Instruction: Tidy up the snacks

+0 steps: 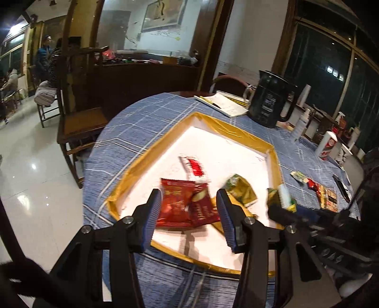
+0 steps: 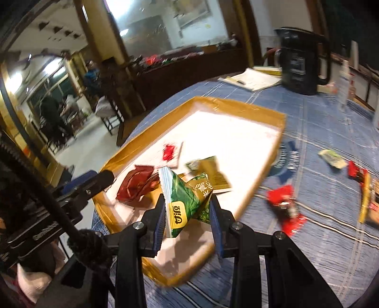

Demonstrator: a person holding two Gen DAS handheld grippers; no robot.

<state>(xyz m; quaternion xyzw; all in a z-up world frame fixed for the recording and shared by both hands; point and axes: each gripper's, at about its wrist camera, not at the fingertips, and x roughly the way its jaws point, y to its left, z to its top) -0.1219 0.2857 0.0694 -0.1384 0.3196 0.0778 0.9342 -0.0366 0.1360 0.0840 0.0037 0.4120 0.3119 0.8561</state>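
Green snack packet [image 2: 187,201] sits pinched between the right gripper's [image 2: 188,208] blue pads, lower centre of frame, above the tray's [image 2: 260,113] near edge. Red packets [image 1: 184,203] lie in the tray, between but untouched by the left gripper's [image 1: 189,208] parted jaws.

Look to the upper right of your left wrist view: a black kettle [image 1: 270,99] stands on the blue checked tablecloth [image 1: 142,118], just beside an open notebook [image 1: 225,104] to its left. At the left edge you see a dark wooden chair [image 1: 78,118] on the glossy floor [image 1: 28,165]. A framed picture [image 1: 163,14] hangs top centre. Dark windows [image 1: 327,59] fill the upper right. People [image 1: 45,54] show far off at upper left.
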